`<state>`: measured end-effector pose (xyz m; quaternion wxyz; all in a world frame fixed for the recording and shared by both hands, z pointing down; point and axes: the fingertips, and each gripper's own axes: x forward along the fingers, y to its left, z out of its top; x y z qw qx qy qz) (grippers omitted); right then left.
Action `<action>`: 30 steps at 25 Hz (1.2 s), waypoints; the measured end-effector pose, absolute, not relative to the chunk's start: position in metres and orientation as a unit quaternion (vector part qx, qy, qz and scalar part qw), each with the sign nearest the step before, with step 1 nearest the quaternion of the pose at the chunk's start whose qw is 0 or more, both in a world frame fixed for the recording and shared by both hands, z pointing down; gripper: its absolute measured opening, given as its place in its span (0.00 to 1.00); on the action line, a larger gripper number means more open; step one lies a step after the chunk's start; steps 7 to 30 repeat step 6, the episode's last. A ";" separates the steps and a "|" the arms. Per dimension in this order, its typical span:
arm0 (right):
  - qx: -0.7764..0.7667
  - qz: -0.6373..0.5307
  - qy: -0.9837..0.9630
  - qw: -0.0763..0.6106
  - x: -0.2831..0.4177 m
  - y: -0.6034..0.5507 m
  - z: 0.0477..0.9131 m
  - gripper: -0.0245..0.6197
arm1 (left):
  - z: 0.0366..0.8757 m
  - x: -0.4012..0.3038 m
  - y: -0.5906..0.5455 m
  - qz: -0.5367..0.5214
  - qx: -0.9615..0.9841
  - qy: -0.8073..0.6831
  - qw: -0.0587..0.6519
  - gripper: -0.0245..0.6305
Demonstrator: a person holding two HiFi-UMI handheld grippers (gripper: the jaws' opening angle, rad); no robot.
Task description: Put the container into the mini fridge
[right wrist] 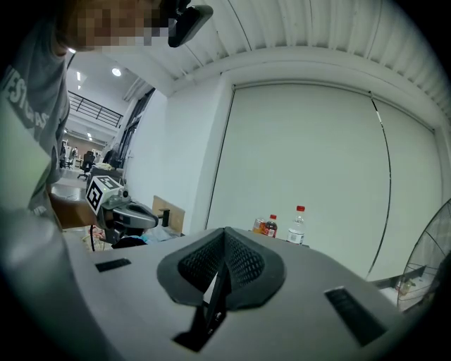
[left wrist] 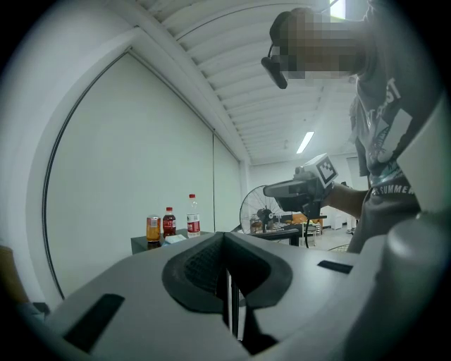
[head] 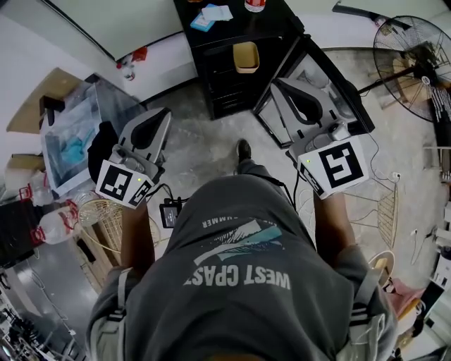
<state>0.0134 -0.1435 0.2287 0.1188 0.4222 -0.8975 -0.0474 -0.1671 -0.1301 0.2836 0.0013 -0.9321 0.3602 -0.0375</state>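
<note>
A tan container [head: 246, 56] sits in the upper opening of the black mini fridge [head: 229, 84], straight ahead in the head view. The fridge's door [head: 320, 88] stands swung open to the right. My left gripper [head: 161, 118] is held at waist height, left of the fridge and well short of it, jaws shut with nothing between them. My right gripper [head: 282, 86] hovers over the open door, also shut and empty. In the left gripper view the closed fingertips [left wrist: 227, 243] point level across the room; in the right gripper view the fingertips [right wrist: 227, 240] do the same.
Bottles [left wrist: 169, 222] and blue items [head: 211, 15] stand on the fridge's top. A floor fan [head: 416, 63] is at the right. At the left are a clear plastic bin [head: 70, 134], water bottles [head: 53, 225] and a wicker basket [head: 106, 218]. A wire chair [head: 384, 211] stands at my right.
</note>
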 end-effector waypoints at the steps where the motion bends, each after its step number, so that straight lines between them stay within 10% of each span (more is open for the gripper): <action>1: 0.422 -0.046 -0.898 0.120 0.013 -0.146 0.229 0.08 | 0.283 -0.168 -0.132 -0.038 -0.932 0.360 0.000 0.06; 30: 0.420 -0.042 -0.898 0.125 0.014 -0.148 0.217 0.08 | 0.267 -0.164 -0.134 -0.036 -0.933 0.358 0.001 0.06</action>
